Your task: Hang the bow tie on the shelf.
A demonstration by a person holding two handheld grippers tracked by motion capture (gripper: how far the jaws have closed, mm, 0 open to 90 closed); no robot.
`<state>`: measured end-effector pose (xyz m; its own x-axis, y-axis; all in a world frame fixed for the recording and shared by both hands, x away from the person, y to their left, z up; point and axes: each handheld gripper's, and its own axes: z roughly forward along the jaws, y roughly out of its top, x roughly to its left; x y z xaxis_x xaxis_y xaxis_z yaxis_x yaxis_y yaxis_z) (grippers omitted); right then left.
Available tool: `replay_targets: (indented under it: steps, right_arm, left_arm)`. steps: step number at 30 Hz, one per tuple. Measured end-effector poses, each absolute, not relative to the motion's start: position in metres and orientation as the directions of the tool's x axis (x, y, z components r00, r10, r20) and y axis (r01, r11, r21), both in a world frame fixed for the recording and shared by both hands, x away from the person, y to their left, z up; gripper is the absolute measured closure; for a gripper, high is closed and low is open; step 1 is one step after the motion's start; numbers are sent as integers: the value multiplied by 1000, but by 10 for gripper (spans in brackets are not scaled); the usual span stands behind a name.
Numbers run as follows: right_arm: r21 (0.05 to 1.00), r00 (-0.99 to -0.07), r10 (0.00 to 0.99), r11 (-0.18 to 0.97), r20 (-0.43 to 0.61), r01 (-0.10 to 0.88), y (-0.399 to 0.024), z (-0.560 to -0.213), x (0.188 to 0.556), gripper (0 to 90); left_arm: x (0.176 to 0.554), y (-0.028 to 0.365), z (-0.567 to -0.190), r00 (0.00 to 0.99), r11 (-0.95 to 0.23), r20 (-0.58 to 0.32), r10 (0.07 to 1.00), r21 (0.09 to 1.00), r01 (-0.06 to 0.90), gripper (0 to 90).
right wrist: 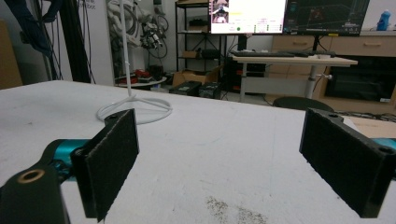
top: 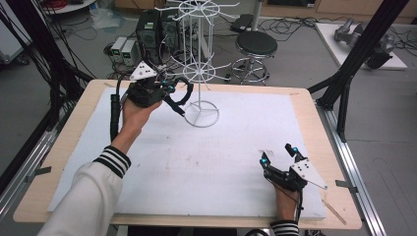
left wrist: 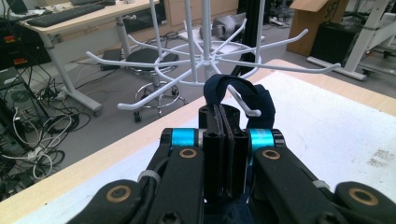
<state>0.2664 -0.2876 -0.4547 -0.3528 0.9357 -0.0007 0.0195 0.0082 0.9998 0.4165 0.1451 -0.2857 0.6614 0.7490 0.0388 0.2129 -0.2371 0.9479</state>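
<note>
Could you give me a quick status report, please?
Left gripper shut on dark strap, looped over rack hook. Right gripper open, on the table. Nothing obstructing.

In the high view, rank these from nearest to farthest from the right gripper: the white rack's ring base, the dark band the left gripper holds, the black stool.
Measured from the right gripper, low on the table's right:
1. Rack's ring base, on the white mat, up and left.
2. Dark band, pinched by the left gripper, farther left beside the rack.
3. Black stool, on the floor beyond the table's far edge.

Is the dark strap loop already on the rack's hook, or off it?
On. The strap loops over a white hook tip of the rack, with the left gripper shut on it.
</note>
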Motion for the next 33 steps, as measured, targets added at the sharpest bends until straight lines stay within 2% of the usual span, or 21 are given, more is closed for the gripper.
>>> replay_targets:
  steps: [13, 21, 22, 23, 24, 26, 27, 28, 29, 30, 33]
  right_arm:
    - [1000, -352, 936, 7, 1, 21, -288, -455, 266, 109]
    - [1000, -352, 936, 7, 0, 19, -288, -455, 266, 109]
    - [1000, -352, 936, 7, 1, 20, -288, -455, 266, 110]
    - [1000, -353, 936, 7, 1, 19, -288, -455, 266, 109]
    - [1000, -353, 936, 7, 1, 19, -288, -455, 266, 109]
    - [1000, -353, 936, 8, -1, 18, -288, -455, 266, 109]
    - [1000, -352, 936, 7, -1, 15, -288, -455, 266, 109]
    - [1000, -353, 936, 7, -2, 14, -288, -455, 266, 110]
    - [1000, -353, 936, 7, -2, 14, -288, -455, 266, 110]
    - [1000, -351, 936, 4, 2, 17, -287, -455, 265, 109]
    - [1000, -353, 936, 4, 3, 18, -288, -455, 265, 109]
  left_arm:
    - [420, 140, -296, 654, -248, 40, 755, 941, 229, 870]
    - [418, 139, -301, 638, -281, 76, 766, 933, 226, 801]
    - [417, 141, -303, 626, -280, 87, 775, 935, 218, 711]
    - [417, 141, -303, 626, -280, 87, 775, 935, 218, 656]
    - [416, 142, -304, 622, -276, 85, 779, 936, 218, 656]
    - [415, 145, -309, 614, -254, 69, 786, 942, 220, 516]
    - [414, 148, -312, 613, -247, 61, 788, 943, 224, 384]
    - [412, 151, -315, 615, -236, 47, 787, 944, 230, 306]
    - [411, 154, -318, 623, -223, 34, 781, 948, 228, 306]
    - [407, 158, -321, 630, -206, 17, 777, 951, 229, 205]
    - [391, 173, -333, 656, -172, 12, 755, 968, 181, 174]
